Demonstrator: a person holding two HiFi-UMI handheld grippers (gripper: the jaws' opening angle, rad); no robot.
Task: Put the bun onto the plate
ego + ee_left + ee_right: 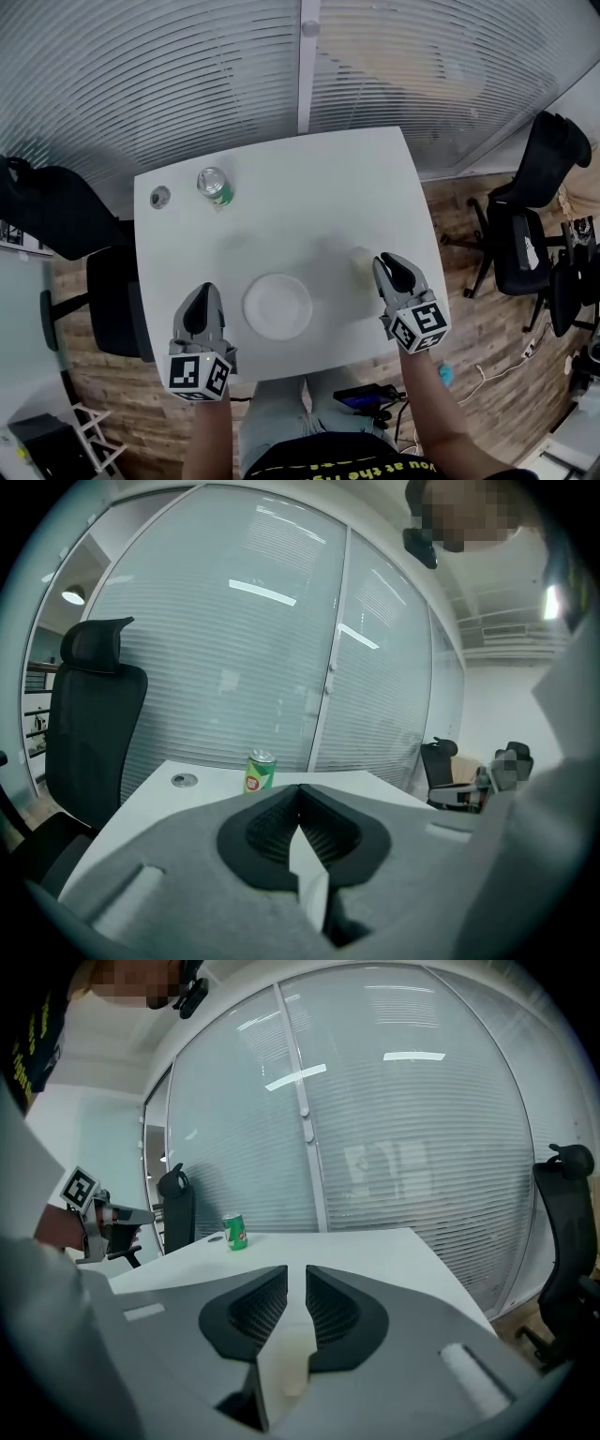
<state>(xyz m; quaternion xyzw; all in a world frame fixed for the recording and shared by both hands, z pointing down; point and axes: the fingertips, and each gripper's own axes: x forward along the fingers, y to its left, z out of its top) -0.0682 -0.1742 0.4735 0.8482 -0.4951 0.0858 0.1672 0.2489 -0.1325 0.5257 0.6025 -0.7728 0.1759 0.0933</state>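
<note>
1. Hovering over the near side of the white table [309,187], the right gripper [384,264] has its jaws a narrow slit apart, pressing on nothing.
2. The bun [359,262] lies on the table just ahead of its tips.
3. The plate [277,306] sits to this gripper's left, between both grippers.
4. The left gripper [202,292] has its jaws together; the green can [215,186] stands well ahead of it.

White table [309,187]; white plate [277,306]; pale cream bun [361,262]; green can [215,186]; black chair [553,159].
</note>
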